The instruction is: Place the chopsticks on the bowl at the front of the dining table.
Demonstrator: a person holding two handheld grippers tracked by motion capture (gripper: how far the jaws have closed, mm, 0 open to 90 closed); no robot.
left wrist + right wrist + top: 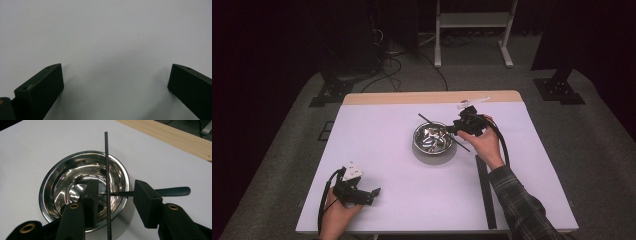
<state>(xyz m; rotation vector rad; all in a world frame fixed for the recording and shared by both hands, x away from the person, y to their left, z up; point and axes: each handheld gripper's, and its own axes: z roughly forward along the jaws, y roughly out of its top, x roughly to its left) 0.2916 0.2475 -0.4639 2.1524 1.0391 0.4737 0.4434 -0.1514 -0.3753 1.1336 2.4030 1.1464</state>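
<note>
My right gripper (116, 195): jaws spread, nothing pinched | thin black rod (107, 170) across shiny steel bowl (57, 180), centre frame | risk: nudged, it rolls off | left gripper (115, 82): spread, idle

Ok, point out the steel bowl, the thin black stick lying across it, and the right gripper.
steel bowl (53, 186): right gripper view, inner wall on its left side.
thin black stick (106, 152): right gripper view, upper stretch over the bowl's far rim.
right gripper (115, 195): right gripper view, midway between its two black jaws.

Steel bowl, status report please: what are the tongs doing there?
Right tongs open, straddling thin black rod lying across bowl. Left tongs open over bare table. Nothing in the way.
</note>
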